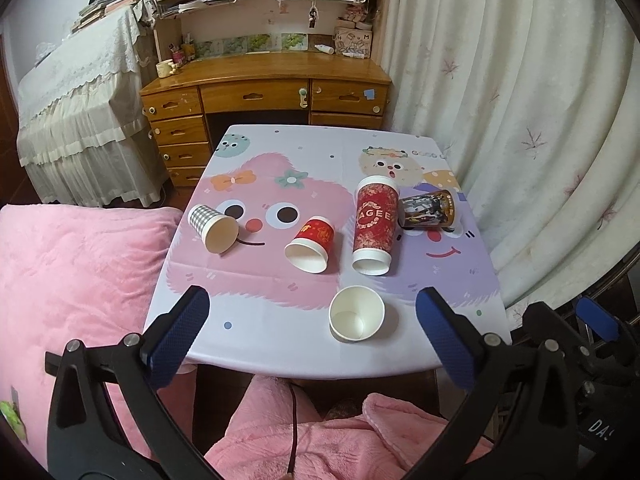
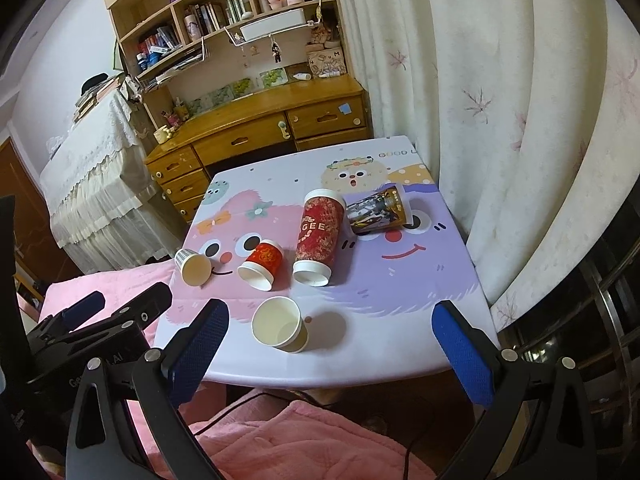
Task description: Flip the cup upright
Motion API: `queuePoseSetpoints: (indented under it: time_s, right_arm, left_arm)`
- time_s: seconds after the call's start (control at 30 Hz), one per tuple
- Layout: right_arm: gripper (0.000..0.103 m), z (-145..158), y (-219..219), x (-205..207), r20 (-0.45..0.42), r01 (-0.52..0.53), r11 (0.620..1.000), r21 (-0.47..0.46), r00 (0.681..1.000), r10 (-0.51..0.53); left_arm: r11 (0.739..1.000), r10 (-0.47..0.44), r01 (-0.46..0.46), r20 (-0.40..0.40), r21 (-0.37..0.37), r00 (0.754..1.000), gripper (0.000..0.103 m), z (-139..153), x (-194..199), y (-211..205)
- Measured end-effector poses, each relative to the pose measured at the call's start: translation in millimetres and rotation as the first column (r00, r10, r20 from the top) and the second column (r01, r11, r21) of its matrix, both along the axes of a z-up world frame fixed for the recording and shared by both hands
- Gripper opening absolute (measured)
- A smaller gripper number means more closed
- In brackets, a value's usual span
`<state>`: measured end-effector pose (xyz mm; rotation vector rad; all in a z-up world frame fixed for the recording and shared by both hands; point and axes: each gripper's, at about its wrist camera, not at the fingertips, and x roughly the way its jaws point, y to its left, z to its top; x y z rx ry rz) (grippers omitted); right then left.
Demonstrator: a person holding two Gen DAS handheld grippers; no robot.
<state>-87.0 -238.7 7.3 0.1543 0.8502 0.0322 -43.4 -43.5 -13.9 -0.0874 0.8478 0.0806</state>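
Several paper cups lie on their sides on the cartoon tablecloth: a checked cup [image 1: 214,226] [image 2: 193,266], a small red cup [image 1: 310,245] [image 2: 262,266], a tall red cup [image 1: 374,226] [image 2: 319,237] and a dark printed cup [image 1: 428,209] [image 2: 378,208]. A plain white cup [image 1: 356,314] [image 2: 279,324] stands upright near the front edge. My left gripper [image 1: 310,332] is open and empty above the front edge. My right gripper [image 2: 332,344] is open and empty, just in front of the white cup.
The small table [image 1: 280,344] [image 2: 380,356] stands between a pink blanket [image 1: 72,280] on the left and white curtains [image 1: 520,100] on the right. A wooden desk [image 1: 264,92] with shelves stands behind it. The left gripper's body [image 2: 100,320] shows at the right wrist view's left edge.
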Motion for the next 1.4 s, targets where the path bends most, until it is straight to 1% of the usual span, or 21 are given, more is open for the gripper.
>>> queuePoseSetpoints:
  time_s: [0.43, 1.03, 1.2, 1.4]
  right_arm:
    - [0.103, -0.3, -9.0, 5.5, -0.009, 0.022, 1.000, 0.008, 1.000, -0.021]
    - [0.103, -6.4, -9.7, 13.7, -0.030, 0.011, 1.000, 0.016, 0.999, -0.010]
    - [0.103, -7.7, -8.5, 15.6, -0.035, 0.010, 1.000, 0.016, 0.999, -0.010]
    - [0.103, -11.5, -7.3, 18.7, -0.046, 0.015, 1.000, 0.015, 0.999, -0.014]
  left_arm:
    - [0.999, -0.032, 0.032, 0.011, 0.013, 0.999, 0.102, 2.9, 4.0, -12.0]
    - [1.000, -0.015, 0.015, 0.011, 0.005, 1.000, 0.102, 3.7, 0.7, -8.3]
    - [1.000, -0.013, 0.013, 0.006, 0.004, 1.000, 0.102, 2.1, 0.6, -7.3]
    - [1.000, -0.016, 0.016, -0.021, -0.001, 1.000, 0.102, -4.6, 5.5, -6.1]
